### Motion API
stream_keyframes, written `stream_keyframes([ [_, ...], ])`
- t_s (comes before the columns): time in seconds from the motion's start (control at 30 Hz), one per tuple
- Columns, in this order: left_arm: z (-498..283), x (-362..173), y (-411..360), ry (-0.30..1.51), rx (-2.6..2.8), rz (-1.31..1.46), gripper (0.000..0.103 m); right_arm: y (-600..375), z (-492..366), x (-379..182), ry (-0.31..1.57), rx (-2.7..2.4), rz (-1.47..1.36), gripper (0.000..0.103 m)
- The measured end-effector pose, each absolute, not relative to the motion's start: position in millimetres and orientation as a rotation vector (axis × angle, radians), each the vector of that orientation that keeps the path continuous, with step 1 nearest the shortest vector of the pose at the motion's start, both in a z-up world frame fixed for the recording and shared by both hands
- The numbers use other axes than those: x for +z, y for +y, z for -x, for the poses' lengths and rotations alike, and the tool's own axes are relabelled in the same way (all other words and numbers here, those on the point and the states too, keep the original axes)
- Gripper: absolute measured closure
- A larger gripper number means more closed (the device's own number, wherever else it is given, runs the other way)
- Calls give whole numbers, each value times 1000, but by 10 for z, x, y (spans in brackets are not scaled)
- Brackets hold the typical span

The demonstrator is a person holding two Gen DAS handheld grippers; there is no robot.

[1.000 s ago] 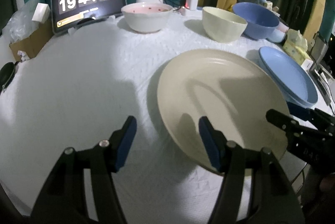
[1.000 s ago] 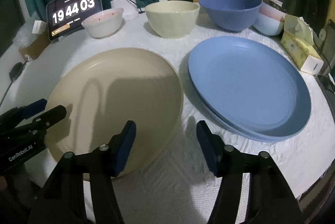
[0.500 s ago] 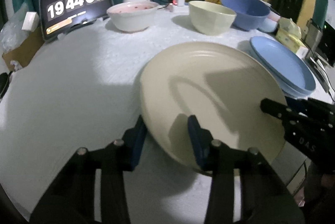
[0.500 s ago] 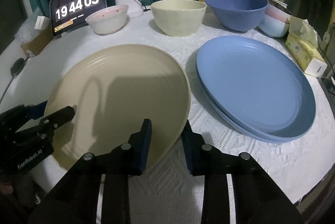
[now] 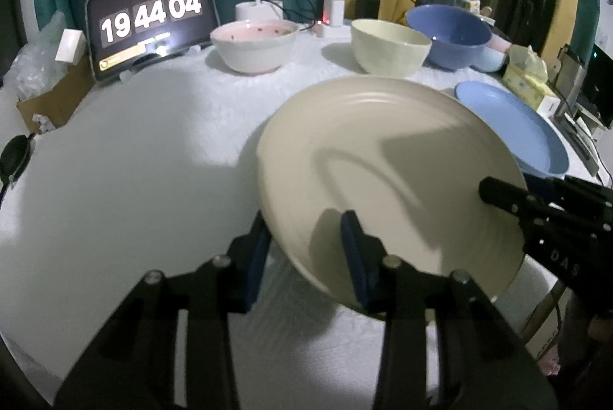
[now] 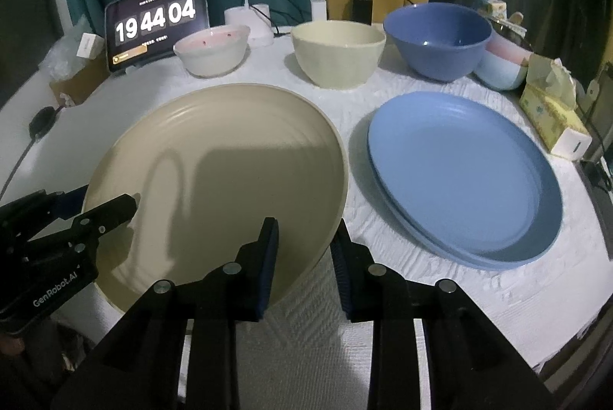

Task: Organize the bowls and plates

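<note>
In the left wrist view, the left gripper (image 5: 306, 241) straddles the near-left rim of the beige plate (image 5: 387, 176), one pad under the edge and one on its upper face; the jaws are closing, with the rim between them and the pads seeming to press it. The plate sits tilted, its near-left edge raised off the white desk (image 5: 126, 172), and its far-right edge reaches toward the blue plates (image 5: 513, 126). The right gripper (image 5: 498, 193) comes in from the right with one finger lying over the plate's right rim. Along the far side stand a pink-lined bowl (image 5: 254, 46), a cream bowl (image 5: 389, 46) and a blue bowl (image 5: 450, 34). In the right wrist view, the right gripper (image 6: 302, 249) has closed its jaws onto the near-right rim of the beige plate (image 6: 230, 157), one pad on top and one beneath, while the left gripper (image 6: 111, 209) bites the near-left rim. The step in hand looks like a two-handed pickup of this plate, probably to stack it on the blue plates (image 6: 459, 172) just to its right. The next move calls for both hands rising together and staying level with each other, then travelling right. Being round, the plate has no long axis; its face points up, tipped slightly.
</note>
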State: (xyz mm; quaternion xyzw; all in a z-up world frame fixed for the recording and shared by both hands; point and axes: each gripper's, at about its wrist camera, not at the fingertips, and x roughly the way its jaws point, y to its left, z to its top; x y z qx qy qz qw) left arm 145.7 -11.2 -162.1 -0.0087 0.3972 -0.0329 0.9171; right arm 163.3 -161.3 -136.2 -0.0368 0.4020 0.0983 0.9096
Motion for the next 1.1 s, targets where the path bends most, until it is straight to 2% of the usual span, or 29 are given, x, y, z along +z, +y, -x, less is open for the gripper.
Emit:
stream_keyframes([
  [0.5, -1490, -1255, -287, 756, -102, 9, 64, -1846, -1643, -1020, 760, 176, 49, 73],
  [1.1, -1738, -1081, -872, 749, -144, -51, 64, -2442, -1771, -931, 737, 138, -17, 73],
])
